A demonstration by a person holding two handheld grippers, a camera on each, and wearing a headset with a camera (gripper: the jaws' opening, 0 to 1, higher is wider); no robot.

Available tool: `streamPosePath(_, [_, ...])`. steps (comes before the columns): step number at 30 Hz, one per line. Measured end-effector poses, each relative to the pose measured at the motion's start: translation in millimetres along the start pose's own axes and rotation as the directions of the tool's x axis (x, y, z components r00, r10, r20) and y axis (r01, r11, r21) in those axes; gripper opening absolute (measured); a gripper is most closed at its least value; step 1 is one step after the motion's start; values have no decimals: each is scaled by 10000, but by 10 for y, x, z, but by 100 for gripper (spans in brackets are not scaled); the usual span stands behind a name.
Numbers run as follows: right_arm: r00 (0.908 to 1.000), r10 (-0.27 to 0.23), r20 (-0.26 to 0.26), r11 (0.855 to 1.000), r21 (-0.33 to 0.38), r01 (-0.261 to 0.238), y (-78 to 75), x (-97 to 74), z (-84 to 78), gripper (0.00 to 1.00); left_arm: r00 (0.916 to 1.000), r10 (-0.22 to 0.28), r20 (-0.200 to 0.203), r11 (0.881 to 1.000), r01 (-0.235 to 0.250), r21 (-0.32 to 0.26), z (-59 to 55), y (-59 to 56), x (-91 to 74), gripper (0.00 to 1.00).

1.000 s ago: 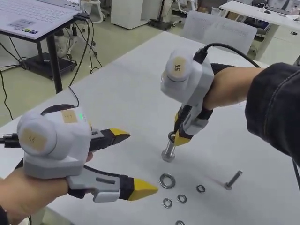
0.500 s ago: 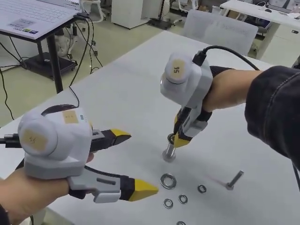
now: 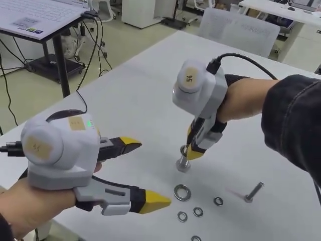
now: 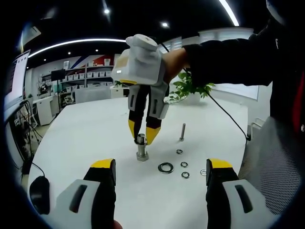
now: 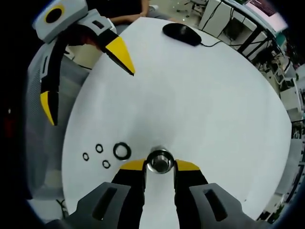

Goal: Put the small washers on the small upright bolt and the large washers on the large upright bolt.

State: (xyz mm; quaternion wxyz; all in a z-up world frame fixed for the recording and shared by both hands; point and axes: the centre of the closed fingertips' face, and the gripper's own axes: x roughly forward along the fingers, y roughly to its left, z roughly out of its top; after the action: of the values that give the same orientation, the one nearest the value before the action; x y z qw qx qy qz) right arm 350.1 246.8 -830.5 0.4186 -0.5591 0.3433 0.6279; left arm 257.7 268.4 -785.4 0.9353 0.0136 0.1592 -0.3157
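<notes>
We note the background first: a laptop (image 3: pixel 30 15) at 10 o'clock in the head view, cables (image 3: pixel 95 45) hanging beside it, and a grey chair (image 3: pixel 241 30) at 1 o'clock past the white workbench (image 3: pixel 135 95). A dark mouse (image 5: pixel 181 33) lies on the bench at 12 o'clock in the right gripper view.

The right gripper (image 3: pixel 189 149) points down over the large bolt (image 3: pixel 183 163) and partly covers its top in the head view. Its jaws are pinched on a held washer (image 5: pixel 159 153) that sits at the top of the bolt's thread. We see both yellow tips touching the ring. The bolt stands upright, head down on the bench.

The left gripper (image 3: pixel 149 173) is at 8 o'clock of the large bolt, well apart from it. Its jaws are spread wide with nothing between them.

A loose large washer (image 3: pixel 176 192) lies flat at 6 o'clock of the large bolt, near it. The small washers (image 3: pixel 198 212) are scattered just beyond that, at 5 to 6 o'clock. The small bolt (image 3: pixel 253 192) stands at 4 o'clock with a bare shaft.

We count two bolts, two large washers (one held, one loose), four small washers and two grippers.
</notes>
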Motion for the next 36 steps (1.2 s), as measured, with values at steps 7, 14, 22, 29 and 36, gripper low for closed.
streamPosePath(7, [10000,80,-24,10000,47,-80,-12,110,-18,23,10000,20,-14,10000,-20,-30,-15,11,1,77])
streamPosePath(14, [9999,102,45,9998,157,-102,-46,173,-23,23,10000,27,-4,10000,-27,-50,-15,17,3,77])
streamPosePath(22, [9999,136,1,9996,256,-136,-58,292,-44,23,10000,35,-19,9999,-36,-98,-31,23,-1,77])
streamPosePath(29, [10000,93,12,9995,308,-93,-65,347,-50,23,10000,36,-28,9999,-36,-140,-38,26,8,77])
streamPosePath(36, [9999,90,-49,9994,333,-89,-62,382,-72,23,10000,30,-29,9998,-31,-179,-49,34,19,77])
